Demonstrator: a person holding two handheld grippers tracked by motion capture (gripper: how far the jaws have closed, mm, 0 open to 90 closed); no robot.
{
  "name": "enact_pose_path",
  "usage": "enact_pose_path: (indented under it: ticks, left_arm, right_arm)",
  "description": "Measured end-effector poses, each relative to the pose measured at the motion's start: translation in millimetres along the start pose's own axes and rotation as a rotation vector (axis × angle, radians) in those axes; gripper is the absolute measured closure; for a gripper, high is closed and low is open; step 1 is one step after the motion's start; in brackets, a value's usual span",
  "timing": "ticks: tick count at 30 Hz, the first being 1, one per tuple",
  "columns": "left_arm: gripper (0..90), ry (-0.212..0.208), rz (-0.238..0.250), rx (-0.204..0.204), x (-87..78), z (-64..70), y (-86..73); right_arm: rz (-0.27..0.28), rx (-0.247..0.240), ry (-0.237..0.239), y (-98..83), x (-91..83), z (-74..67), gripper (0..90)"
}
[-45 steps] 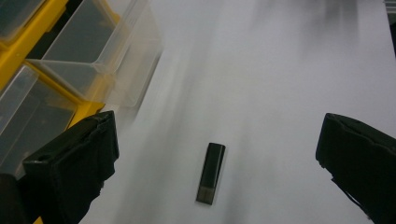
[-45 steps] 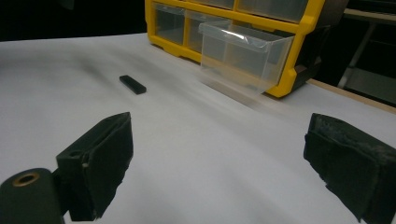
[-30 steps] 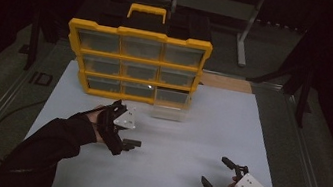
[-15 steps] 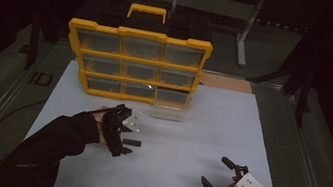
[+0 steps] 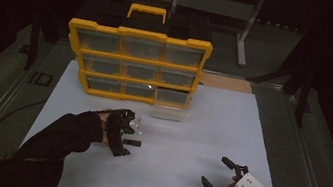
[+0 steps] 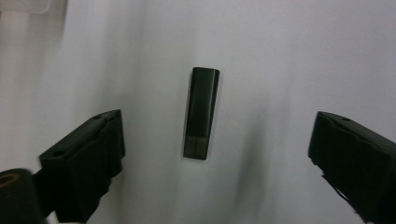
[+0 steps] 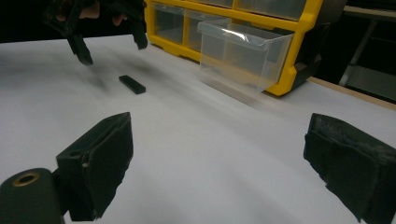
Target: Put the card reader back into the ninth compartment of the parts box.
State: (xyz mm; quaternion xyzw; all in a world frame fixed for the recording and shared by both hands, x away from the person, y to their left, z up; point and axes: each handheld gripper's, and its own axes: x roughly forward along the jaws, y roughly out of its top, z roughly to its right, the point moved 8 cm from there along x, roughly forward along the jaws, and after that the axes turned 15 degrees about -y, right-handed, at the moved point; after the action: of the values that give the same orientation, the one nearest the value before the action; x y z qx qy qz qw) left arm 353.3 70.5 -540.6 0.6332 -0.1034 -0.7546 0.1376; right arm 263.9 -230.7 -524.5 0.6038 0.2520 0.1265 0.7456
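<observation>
A small black bar (image 6: 201,112) lies flat on the white table (image 5: 197,139), also seen as the black bar (image 5: 132,143) and the black bar (image 7: 131,84). My left gripper (image 5: 126,135) hangs just over it, pointing down. Its jaws have just been closing a little, and in the left gripper view the left gripper (image 6: 217,126) stands open with the bar between the jaws, touched by neither. My right gripper (image 5: 215,171) rests open near the table's front right edge, and in its own view the right gripper (image 7: 217,154) has nothing between the jaws.
A yellow organizer (image 5: 136,63) with clear drawers stands at the back of the table. One clear drawer (image 5: 171,105) at its lower right is pulled out over the table, seen as the clear drawer (image 7: 243,46). The left gripper (image 7: 113,50) hovers left of it.
My left hand has sunk toward the table and turned so its jaws point down over the black bar. The right gripper has not moved.
</observation>
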Motion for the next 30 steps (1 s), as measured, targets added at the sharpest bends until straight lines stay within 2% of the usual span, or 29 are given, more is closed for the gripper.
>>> enact_pose_path:
  ticks: [5, 9, 14, 19, 21, 25, 29, 30]
  left_arm:
    - [11.8, 0.003, -0.035, 0.018, 3.3, -4.8, -1.1]
    - [16.5, 0.022, -0.067, 0.006, 7.6, -11.0, -4.2]
    - [24.3, 0.025, -0.076, -0.003, 10.5, -14.9, -5.7]
    - [34.5, 0.018, -0.103, 0.006, 14.2, -13.4, -3.9]
    - [38.2, 0.021, -0.116, 0.009, 15.5, -14.0, -4.2]
    - [47.6, 0.005, -0.12, 0.004, 17.9, -14.6, -4.5]
    - [52.8, -0.003, -0.126, 0.006, 19.2, -15.3, -3.7]
    - [52.8, -0.002, -0.127, 0.005, 20.9, -15.3, -2.9]
  right_arm:
    - [0.0, 0.001, 0.002, 0.0, -0.6, 0.2, 8.4]
    - [-0.003, 0.001, 0.004, -0.6, 0.2, -1.0, 8.4]
    - [-0.002, 0.002, 0.003, -0.6, 0.3, -0.6, 8.4]
    - [-0.009, -0.003, 0.005, -1.6, 0.8, -0.8, 8.4]
    - [-0.007, 0.011, 0.003, -1.0, 0.9, -1.1, 8.4]
    - [-0.008, 0.0, 0.005, -1.4, 0.5, -0.9, 8.4]
    - [-0.008, 0.012, 0.004, -1.1, 0.8, -1.2, 8.4]
    - [-0.008, -0.004, 0.004, -1.7, 1.2, -0.5, 8.4]
